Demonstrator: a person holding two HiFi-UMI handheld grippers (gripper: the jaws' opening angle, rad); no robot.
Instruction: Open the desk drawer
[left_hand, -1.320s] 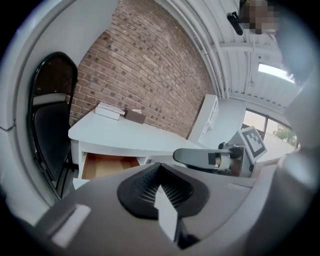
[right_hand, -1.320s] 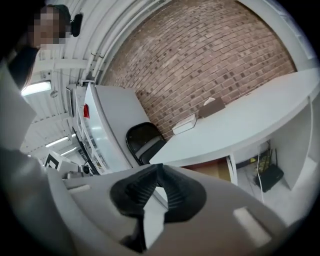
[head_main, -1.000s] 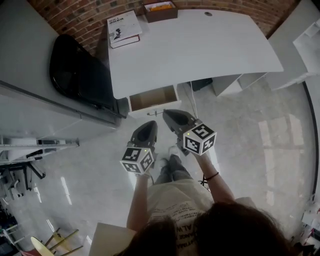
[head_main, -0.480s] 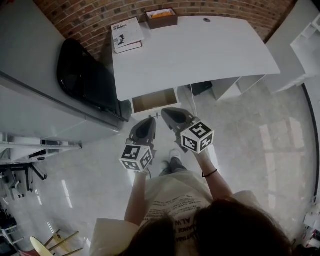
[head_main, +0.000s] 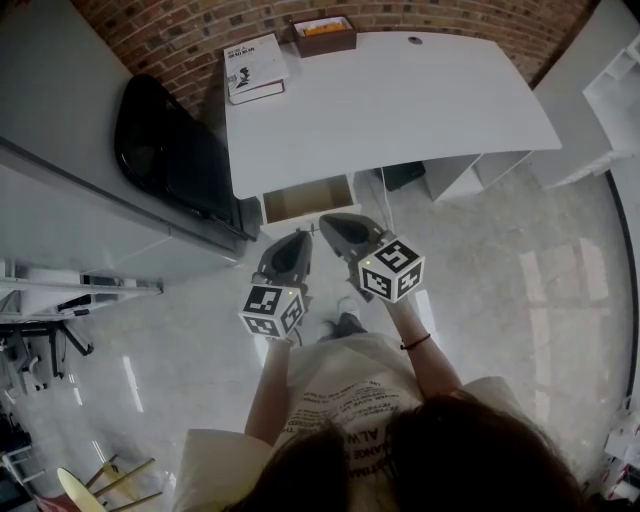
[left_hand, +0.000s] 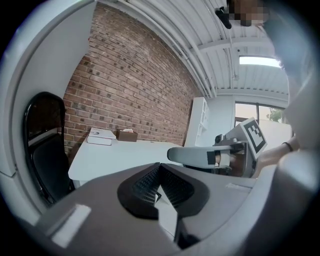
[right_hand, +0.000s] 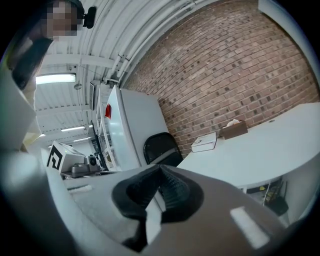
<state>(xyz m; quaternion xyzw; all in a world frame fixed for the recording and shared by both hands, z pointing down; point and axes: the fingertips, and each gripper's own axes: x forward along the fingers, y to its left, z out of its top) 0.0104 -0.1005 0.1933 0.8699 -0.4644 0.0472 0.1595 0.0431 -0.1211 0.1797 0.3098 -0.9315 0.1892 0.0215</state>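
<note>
The drawer (head_main: 308, 199) sits under the near edge of the white desk (head_main: 400, 95), at 12 o'clock from both claws. It is part way out, and its brown inside shows.

The left claw (head_main: 288, 252) is pressed tight together with nothing in it. The right claw (head_main: 338, 228) is the same, closed and empty. Both hang just in front of the drawer and do not touch it.

The drawer looks hard and stiff, like a box of wood and board. It is empty, so it should be light. It likely slides straight out and will not bend. I cannot see a handle. The best place to hold looks like the top lip of the front board, near the middle, so it does not twist and stick. That lip is thin and smooth, so a claw could slip off it.

A black chair (head_main: 170, 150) stands close at 10 o'clock. A white shelf (head_main: 455, 170) is under the desk at 2 o'clock. The floor (head_main: 500, 290) toward 6 o'clock is open, so there is room to pull back.
</note>
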